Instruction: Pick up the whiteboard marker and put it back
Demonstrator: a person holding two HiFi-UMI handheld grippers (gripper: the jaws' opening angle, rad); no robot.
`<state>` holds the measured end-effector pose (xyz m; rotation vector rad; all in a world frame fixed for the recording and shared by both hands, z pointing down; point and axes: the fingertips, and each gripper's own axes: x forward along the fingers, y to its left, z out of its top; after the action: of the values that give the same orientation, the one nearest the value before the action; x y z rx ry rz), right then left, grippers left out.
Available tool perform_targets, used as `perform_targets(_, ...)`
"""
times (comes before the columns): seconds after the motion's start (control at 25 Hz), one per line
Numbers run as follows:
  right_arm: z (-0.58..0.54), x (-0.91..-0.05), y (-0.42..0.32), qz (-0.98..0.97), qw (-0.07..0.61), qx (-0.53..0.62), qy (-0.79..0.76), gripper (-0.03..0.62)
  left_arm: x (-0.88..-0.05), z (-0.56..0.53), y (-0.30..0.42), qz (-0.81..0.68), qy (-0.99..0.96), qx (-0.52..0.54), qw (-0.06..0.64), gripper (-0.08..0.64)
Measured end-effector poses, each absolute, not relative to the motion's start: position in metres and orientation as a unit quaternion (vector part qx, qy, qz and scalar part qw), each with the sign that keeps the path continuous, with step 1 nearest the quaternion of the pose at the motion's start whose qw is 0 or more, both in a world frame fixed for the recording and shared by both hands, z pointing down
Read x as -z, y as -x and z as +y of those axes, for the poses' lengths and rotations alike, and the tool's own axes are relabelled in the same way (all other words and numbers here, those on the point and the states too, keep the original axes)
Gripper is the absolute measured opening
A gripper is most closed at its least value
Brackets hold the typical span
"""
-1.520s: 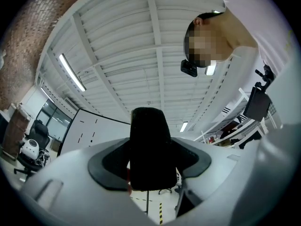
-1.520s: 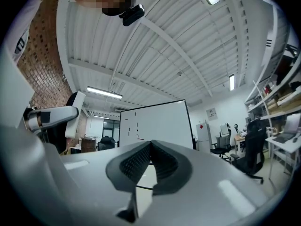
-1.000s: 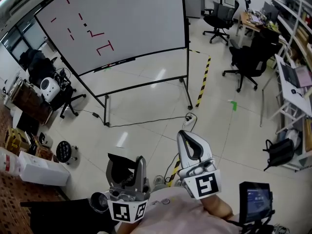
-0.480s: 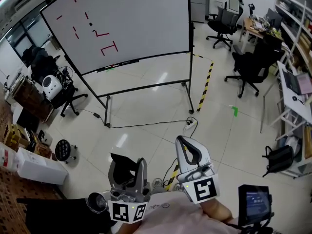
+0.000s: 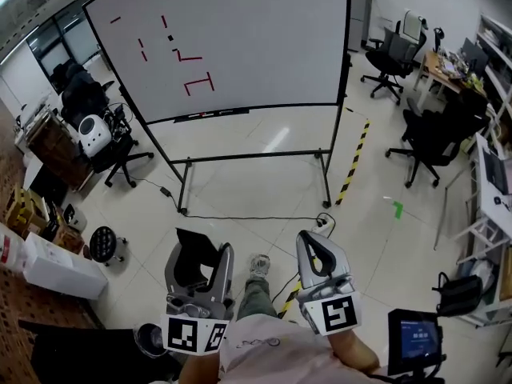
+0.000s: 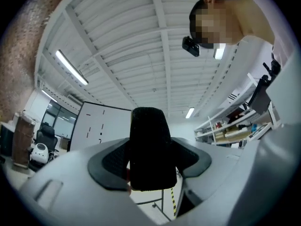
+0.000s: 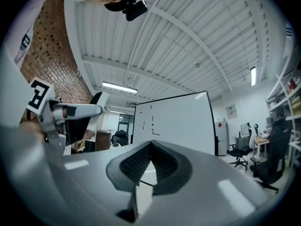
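Observation:
The whiteboard [image 5: 240, 42] on its wheeled stand carries red strokes at the upper left. Small dark items lie on its tray ledge [image 5: 210, 115]; I cannot make out a marker among them. My left gripper [image 5: 202, 253] is low in the head view and holds a black, rough-faced block [image 6: 149, 147] upright between its wide-set jaws. My right gripper [image 5: 310, 240] is beside it, its jaws closed together with nothing in them. In the right gripper view the right gripper [image 7: 151, 146] points at the board [image 7: 176, 121], which is far off.
A cable runs across the floor to a power strip [image 5: 324, 224] near the stand's right leg. Yellow-black tape [image 5: 353, 162] marks the floor. Office chairs [image 5: 428, 138] stand at the right, a chair and a white device [image 5: 94, 134] at the left. My shoe [image 5: 258, 266] shows between the grippers.
The whiteboard has come nearer and moved toward the middle of the head view. Both grippers have travelled forward with me, their jaws unchanged. A shoe has come into view.

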<state>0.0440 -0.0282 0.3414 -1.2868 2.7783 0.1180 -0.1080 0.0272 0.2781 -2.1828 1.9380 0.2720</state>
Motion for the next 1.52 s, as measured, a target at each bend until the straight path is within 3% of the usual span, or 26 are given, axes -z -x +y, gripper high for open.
perform_targets(0.36,-0.265,-0.419,0.045,0.913,-0.041,-0.016,0.404,0.003,-0.319,-0.299,0.228,0.637,0.767,-0.052,0.051,0.276)
perform_targets(0.68,-0.448,-0.455,0.098,0.892,-0.132,0.056,0.429,0.003,-0.191,-0.621,0.322,0.646,0.734,-0.076,0.197,0.276)
perform_targets(0.84,-0.498,-0.487,0.099,0.871,-0.165,0.100,0.452,0.003,-0.218,-0.768,0.371,0.702,0.691,0.012,0.172,0.276)
perform_targets(1.08,-0.525,-0.499,0.098,0.861,-0.189,0.102,0.461,0.003,-0.243,-0.794,0.380,0.717,0.650,0.041,0.250,0.282)
perform_targets(1.36,-0.511,-0.493,0.109,0.869,-0.198,0.087,0.445,0.003,-0.249,-0.798,0.379,0.717,0.655,0.067,0.229,0.273)
perform_targets(1.52,-0.521,-0.458,0.111,0.878,-0.154,0.066,0.448,0.003,-0.251,-0.795,0.379,0.717,0.656,0.076,0.223,0.273)
